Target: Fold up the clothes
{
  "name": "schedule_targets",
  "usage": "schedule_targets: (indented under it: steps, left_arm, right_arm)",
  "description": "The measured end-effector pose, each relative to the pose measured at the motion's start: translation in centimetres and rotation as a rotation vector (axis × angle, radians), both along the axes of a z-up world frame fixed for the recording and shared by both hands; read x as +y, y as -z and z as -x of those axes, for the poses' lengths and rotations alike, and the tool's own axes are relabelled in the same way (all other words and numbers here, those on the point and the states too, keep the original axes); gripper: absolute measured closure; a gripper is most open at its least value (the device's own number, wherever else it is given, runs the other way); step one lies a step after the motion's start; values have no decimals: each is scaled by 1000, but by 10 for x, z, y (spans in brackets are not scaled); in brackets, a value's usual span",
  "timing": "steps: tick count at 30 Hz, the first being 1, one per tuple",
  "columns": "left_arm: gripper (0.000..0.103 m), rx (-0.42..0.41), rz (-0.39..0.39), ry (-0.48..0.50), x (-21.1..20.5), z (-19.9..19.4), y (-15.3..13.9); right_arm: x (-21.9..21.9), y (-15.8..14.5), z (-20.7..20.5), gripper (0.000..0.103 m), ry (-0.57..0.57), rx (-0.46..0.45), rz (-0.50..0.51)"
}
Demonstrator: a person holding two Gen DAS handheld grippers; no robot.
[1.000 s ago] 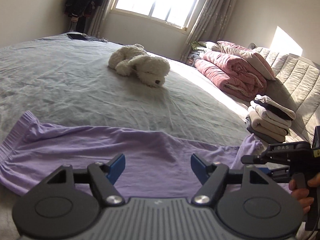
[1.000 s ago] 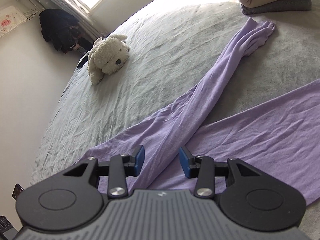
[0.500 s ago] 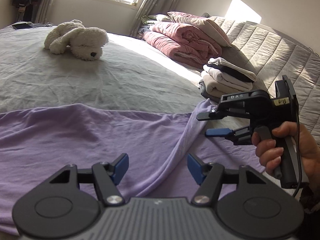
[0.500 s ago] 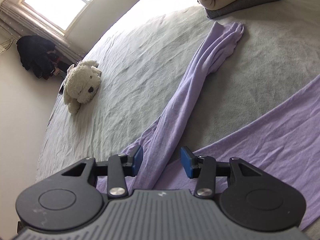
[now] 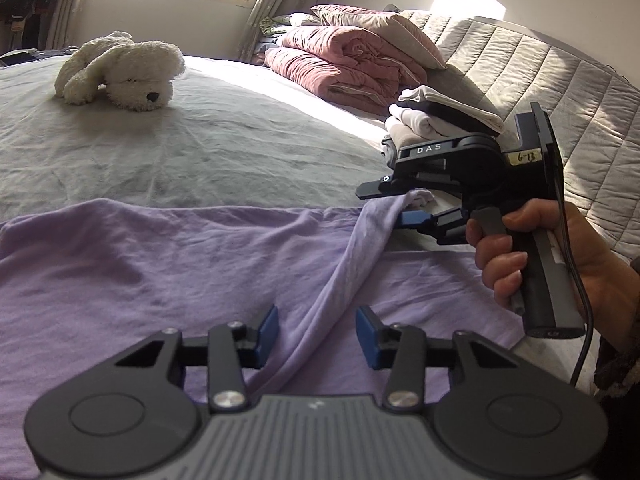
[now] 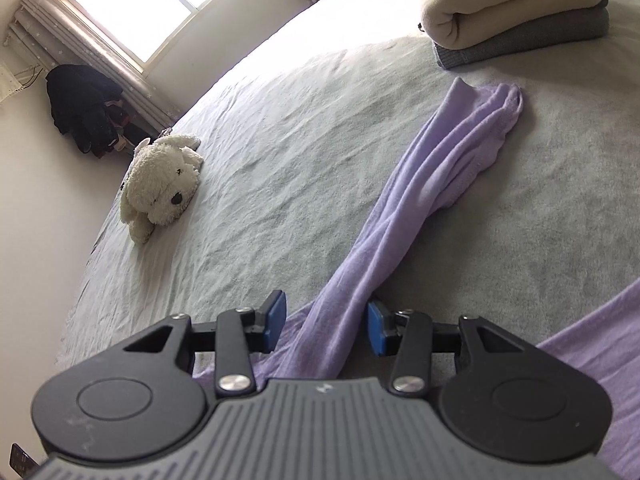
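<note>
A purple long-sleeved top (image 5: 168, 264) lies spread flat on the grey bed sheet (image 5: 208, 152). One sleeve (image 6: 424, 184) stretches away from the body toward its cuff (image 6: 500, 112). My left gripper (image 5: 318, 334) is open, and the sleeve's base (image 5: 332, 300) runs between its blue pads (image 5: 269, 328). My right gripper (image 6: 326, 326) is open too and straddles the sleeve farther along. In the left wrist view the right gripper (image 5: 404, 204) is held in a hand (image 5: 508, 256), with the sleeve fabric rising between its fingers.
A white plush dog (image 5: 120, 72) lies far left on the bed. A stack of folded clothes (image 6: 516, 12) sits just past the cuff. A rolled pink quilt (image 5: 344, 64) and a quilted headboard (image 5: 560, 92) stand behind. Dark clothes (image 6: 84, 108) hang by the window.
The left gripper swung right toward the sleeve's base and its jaws narrowed around it. The right gripper slid along the sleeve toward the cuff, staying open.
</note>
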State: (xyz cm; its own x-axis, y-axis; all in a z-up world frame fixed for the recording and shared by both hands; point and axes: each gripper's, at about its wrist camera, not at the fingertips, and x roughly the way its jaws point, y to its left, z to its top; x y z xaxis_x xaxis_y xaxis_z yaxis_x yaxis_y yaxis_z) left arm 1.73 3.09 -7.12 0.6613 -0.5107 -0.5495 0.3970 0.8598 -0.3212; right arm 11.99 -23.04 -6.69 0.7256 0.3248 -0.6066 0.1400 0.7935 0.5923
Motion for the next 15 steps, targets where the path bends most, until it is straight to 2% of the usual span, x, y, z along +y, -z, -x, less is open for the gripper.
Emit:
schedule_targets:
  steps: [4,6,10,15]
  left_arm:
    - [79,35,38,-44,8,-6,2]
    - [89,56,63,-66,12,-9,3]
    - [96,82,112,-92,20,-10,4]
    - [101,66,129,-94,25,-6,-4]
  right_arm:
    - [4,1,-7,57,4,-26,28]
    - [6,2,-10,67,6,-39,45]
    - [9,2,-15,88,16,-60,72]
    - [14,-9,-10,93,25,-103,110]
